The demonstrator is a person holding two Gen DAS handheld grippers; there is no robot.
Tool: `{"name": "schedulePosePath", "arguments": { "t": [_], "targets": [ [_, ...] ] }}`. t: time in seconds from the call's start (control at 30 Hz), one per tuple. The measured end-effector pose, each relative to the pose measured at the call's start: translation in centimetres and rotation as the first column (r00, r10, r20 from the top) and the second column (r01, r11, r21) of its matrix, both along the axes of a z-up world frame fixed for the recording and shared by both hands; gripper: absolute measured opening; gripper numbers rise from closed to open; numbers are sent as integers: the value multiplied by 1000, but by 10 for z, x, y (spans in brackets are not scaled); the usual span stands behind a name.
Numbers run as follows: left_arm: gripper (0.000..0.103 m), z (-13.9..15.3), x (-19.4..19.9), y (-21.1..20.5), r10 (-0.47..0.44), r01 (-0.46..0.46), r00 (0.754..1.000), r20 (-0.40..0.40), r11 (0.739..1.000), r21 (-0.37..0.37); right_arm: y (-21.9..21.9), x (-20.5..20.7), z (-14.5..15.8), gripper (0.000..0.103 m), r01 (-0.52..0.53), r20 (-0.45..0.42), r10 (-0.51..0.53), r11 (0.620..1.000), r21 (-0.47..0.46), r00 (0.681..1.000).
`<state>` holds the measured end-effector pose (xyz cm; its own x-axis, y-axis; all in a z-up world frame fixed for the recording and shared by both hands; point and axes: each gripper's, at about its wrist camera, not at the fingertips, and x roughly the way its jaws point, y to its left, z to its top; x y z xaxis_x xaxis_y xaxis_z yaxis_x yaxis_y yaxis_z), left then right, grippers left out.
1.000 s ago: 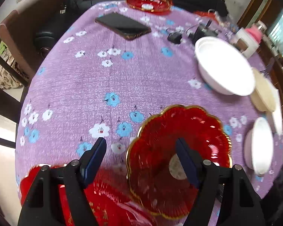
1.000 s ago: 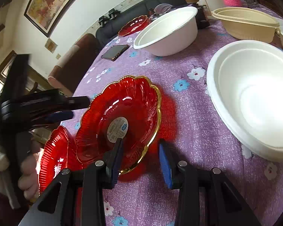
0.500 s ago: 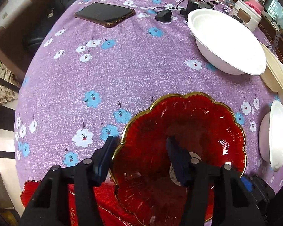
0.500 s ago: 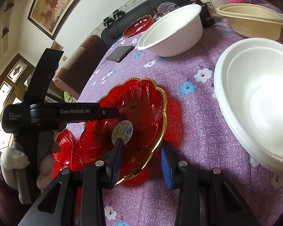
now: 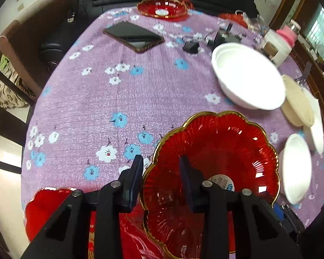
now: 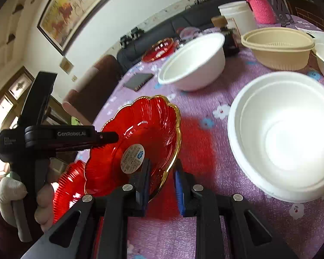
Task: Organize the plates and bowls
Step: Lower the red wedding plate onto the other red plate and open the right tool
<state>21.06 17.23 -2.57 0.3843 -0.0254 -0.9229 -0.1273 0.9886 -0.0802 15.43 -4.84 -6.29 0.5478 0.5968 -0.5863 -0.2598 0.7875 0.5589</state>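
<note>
A red scalloped plate (image 5: 216, 151) (image 6: 144, 125) with a gold rim and a round sticker sits tilted above the purple flowered tablecloth (image 5: 97, 99). My left gripper (image 5: 161, 174) (image 6: 105, 138) straddles its left rim, one finger outside and one inside; the jaws are closing and the pads meet the rim. My right gripper (image 6: 162, 181) clamps the near rim, its jaws still closing. A second red plate (image 5: 43, 202) (image 6: 69, 183) lies below, at the table edge. A gloved hand holds the left gripper's handle.
Two white bowls (image 5: 248, 75) (image 6: 285, 133) and a beige bowl (image 6: 278, 45) stand on the right side. A phone (image 5: 134, 35) lies mid-table and a third red plate (image 5: 162, 6) at the far edge. A charger, a white tub and a pink bottle crowd the far right.
Both grippers' jaws have narrowed onto the red plate's rim. The plate now tilts up at its left side, lifted off the cloth.
</note>
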Motion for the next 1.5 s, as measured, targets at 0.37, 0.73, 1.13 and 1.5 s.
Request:
{"name": "schedulePosePath", "arguments": {
  "t": [0.37, 0.73, 1.13, 1.5],
  "targets": [
    [33, 45, -52, 24, 88, -85, 991, 105, 996, -35, 14, -36, 49, 23, -67, 104, 61, 996, 56, 993],
    [34, 35, -142, 106, 285, -273, 950, 129, 957, -99, 95, -67, 55, 23, -249, 77, 249, 968, -2, 966],
    [34, -29, -159, 147, 380, -372, 924, 29, 916, -146, 148, -62, 0, 23, -315, -48, 311, 939, -141, 949],
    [55, -26, -161, 140, 388, -367, 917, 98, 913, -181, 161, -70, 3, 31, -285, 0, 296, 922, -262, 955]
  ]
}}
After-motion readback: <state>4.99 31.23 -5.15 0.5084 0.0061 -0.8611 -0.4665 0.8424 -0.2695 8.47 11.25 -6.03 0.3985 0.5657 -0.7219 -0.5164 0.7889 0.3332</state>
